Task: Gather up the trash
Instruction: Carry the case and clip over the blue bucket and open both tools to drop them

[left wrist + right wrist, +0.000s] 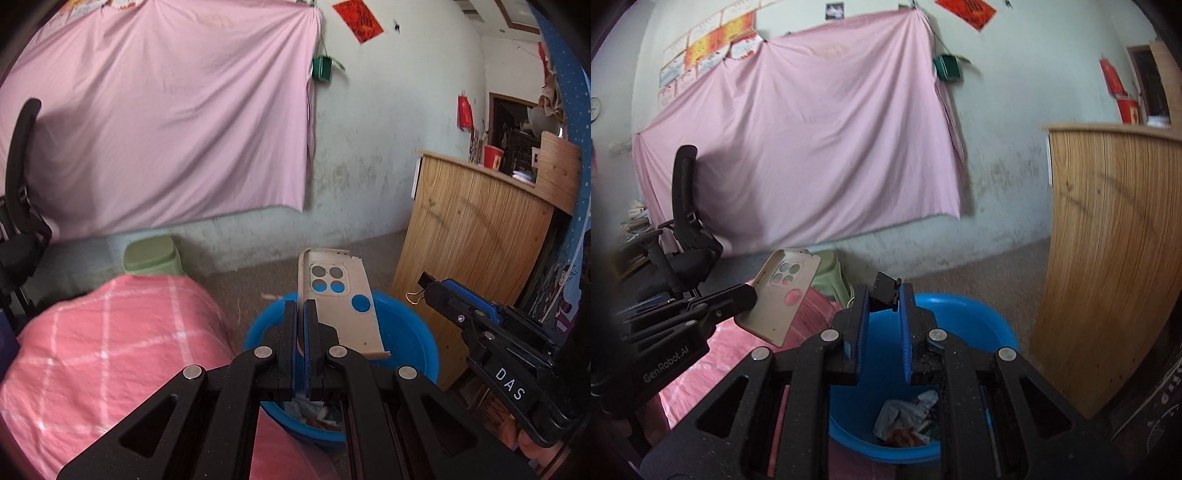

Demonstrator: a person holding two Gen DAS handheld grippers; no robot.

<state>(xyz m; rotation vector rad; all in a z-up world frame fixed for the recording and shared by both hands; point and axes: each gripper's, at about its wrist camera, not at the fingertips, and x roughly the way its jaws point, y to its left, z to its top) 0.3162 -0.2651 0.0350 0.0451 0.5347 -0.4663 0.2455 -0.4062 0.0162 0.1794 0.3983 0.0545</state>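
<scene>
Left wrist view: left gripper (300, 308) jaws clamp a beige phone case (341, 306) above the blue basin (421, 332); right gripper (883, 293) jaws pinch a black binder clip (884, 291) over it.

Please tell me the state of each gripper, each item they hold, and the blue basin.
left gripper: shut on phone case.
phone case: held upright above the basin.
right gripper: shut on binder clip.
binder clip: held over the basin.
blue basin: contains crumpled trash.
</scene>
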